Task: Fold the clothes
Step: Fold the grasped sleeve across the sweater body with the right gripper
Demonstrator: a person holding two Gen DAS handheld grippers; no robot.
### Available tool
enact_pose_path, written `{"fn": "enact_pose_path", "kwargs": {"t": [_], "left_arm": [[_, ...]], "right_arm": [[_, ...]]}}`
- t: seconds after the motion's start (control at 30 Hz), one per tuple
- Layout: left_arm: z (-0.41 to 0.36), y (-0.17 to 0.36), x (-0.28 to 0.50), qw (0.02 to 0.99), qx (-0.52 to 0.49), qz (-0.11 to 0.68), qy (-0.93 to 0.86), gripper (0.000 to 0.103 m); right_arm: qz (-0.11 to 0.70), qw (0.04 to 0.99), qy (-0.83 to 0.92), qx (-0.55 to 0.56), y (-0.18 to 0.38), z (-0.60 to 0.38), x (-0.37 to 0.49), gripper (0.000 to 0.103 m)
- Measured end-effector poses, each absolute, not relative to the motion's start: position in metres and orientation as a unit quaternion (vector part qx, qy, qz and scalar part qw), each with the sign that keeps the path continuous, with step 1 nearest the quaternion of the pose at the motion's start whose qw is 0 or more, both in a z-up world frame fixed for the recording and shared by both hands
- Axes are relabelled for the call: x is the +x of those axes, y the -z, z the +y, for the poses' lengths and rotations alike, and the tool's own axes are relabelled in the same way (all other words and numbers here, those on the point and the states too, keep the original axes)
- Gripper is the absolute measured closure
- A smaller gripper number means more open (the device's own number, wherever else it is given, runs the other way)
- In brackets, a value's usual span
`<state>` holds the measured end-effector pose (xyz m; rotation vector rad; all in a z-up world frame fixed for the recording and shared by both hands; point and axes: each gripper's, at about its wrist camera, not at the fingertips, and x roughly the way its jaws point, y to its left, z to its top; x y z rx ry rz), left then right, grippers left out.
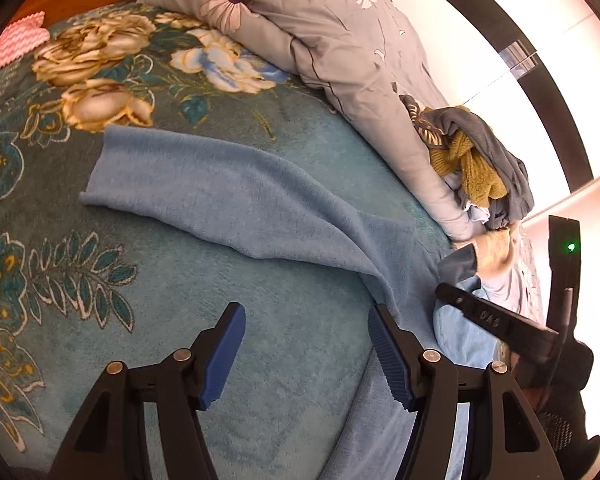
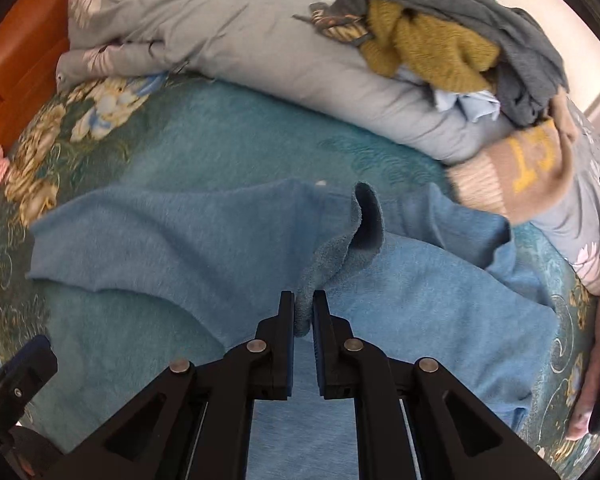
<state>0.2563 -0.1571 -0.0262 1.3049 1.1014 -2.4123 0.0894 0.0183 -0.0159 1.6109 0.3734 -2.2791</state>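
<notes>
Floral teal blanket (image 1: 100,92), grey daisy-print duvet (image 2: 220,40), orange-brown headboard (image 2: 16,40).

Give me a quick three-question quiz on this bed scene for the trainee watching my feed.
1. True or false: the right claw is pinching a fold of the blue sweater.
2. Which item sits in the clothes pile on the grey floral duvet? A) a mustard knit B) a red towel C) a white shoe
3. Fill in: the left claw is ____, with nothing between its pads, over the teal floral blanket.

Key: 1 true; 2 A; 3 open
</notes>
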Motion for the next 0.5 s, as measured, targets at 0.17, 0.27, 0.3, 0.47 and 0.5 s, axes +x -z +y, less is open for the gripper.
{"fn": "enact_pose_path", "kwargs": {"t": [0.17,0.27,0.3,0.47,0.5], "left_arm": [[-0.157,0.030,0.253,0.091,0.445,0.377,0.807,0.035],[-0.156,0.032,0.252,0.092,0.448,0.380,0.804,0.035],[-0.156,0.033,0.252,0.093,0.449,0.381,0.803,0.035],[-0.160,0.037,0.255,0.102,0.452,0.389,0.796,0.035],[-0.161,0.037,0.256,0.104,0.450,0.394,0.795,0.035]], "right_arm": [[0.104,0.226,0.795,0.553,0.003,0.025,0.096,0.080],[0.096,0.226,0.803,0.543,-0.007,0.041,0.094,0.067],[0.096,0.216,0.806,0.543,-0.008,0.048,0.093,0.067],[0.053,0.142,0.817,0.556,0.001,0.114,0.083,0.067],[0.041,0.117,0.816,0.565,0.007,0.131,0.081,0.067]]}}
